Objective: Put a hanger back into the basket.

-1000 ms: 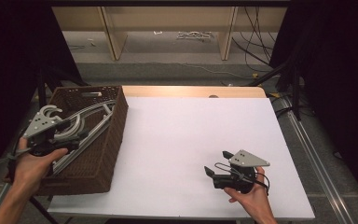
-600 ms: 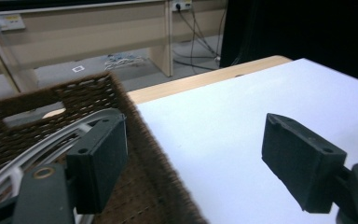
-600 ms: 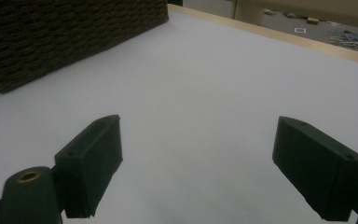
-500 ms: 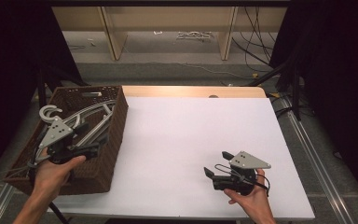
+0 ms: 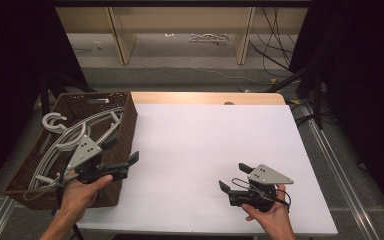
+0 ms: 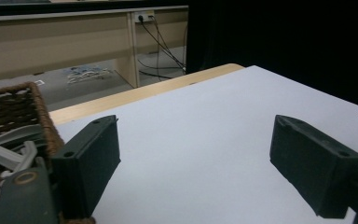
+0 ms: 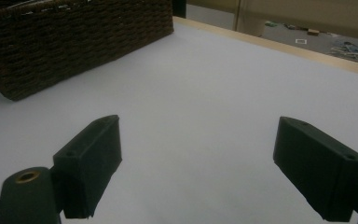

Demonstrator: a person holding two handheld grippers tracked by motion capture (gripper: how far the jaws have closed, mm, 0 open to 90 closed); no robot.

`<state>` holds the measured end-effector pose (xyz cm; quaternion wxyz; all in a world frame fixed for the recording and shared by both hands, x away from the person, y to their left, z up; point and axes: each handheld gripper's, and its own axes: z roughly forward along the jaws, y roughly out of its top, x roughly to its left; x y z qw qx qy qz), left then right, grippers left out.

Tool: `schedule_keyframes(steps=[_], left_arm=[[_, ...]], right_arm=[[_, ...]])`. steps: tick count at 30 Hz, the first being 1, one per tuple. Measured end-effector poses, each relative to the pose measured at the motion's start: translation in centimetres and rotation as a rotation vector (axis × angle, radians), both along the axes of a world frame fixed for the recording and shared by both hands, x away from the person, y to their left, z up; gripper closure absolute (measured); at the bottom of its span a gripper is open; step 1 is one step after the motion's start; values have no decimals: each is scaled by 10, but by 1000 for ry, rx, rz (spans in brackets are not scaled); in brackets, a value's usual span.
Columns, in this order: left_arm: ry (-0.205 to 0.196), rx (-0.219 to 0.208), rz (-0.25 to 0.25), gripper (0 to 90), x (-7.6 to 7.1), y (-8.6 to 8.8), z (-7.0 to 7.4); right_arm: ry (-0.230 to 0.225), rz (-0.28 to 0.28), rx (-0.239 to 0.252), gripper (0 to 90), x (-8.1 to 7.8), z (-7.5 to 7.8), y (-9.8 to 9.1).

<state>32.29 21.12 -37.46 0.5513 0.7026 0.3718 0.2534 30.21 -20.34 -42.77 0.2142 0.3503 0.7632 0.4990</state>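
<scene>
1. At the left of the high view, the wicker basket holds the pale grey hangers, several of them stacked with one hook curling at the upper-left corner. They lie inside, none on the table, so the putting-away looks done as far as the frames show.
2. Just right of that, the left gripper hangs over the basket's near right rim; its jaws have just been opening and now stand wide apart with nothing between them (its own view looks across bare table between the pads).
3. The white table takes up the middle, with open room in every direction. Its wooden far edge runs along the top, and the basket's right wall is the one obstacle on the left.
4. At the lower right, the right gripper rests near the front edge, jaws wide and empty (little margin towards the person, plenty ahead).
</scene>
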Motion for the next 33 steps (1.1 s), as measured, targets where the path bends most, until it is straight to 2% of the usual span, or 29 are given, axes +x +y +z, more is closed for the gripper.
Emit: schedule_keyframes(steps=[4, 5, 7, 8, 11, 15, 18, 22, 27, 28, 30, 31, 33], left_arm=[[-10, -4, -36, 158, -2, -10, -10], [-11, -4, -44, 158, -2, -12, -12], [-15, -13, -50, 158, -3, -15, -15], [-11, -22, -55, 158, -3, -18, -17], [-24, -24, -56, 159, -6, -21, -19], [-42, -34, -66, 159, -8, -25, -21], [-33, -34, -46, 160, -10, -26, -24], [-41, -39, -60, 161, -15, -28, -34], [-31, -20, -68, 160, -19, -28, -45], [-29, -17, -71, 160, -21, -27, -48], [-20, -19, -71, 160, -24, -26, -54], [-17, -19, -74, 160, -25, -25, -56], [-1, -26, -77, 160, -29, -25, -60]], right_arm=[[-8, 7, 10, 163, -2, -1, 2], [-1, 6, -3, 163, -4, 0, 1], [10, 20, 19, 163, -6, 0, 3], [1, 22, 6, 162, -6, 1, 3], [-16, 27, 13, 162, -7, 0, 5], [-4, 38, 13, 162, -11, 0, 7], [-8, 45, 11, 162, -12, 0, 7], [-6, 46, 9, 162, -14, -1, 8], [-8, 42, 16, 162, -16, -2, 7], [-15, 45, 10, 162, -15, -3, 7], [6, 41, -1, 162, -17, -3, 6], [-8, 33, -1, 162, -17, -5, 6], [3, 41, 5, 162, -18, -6, 6]])
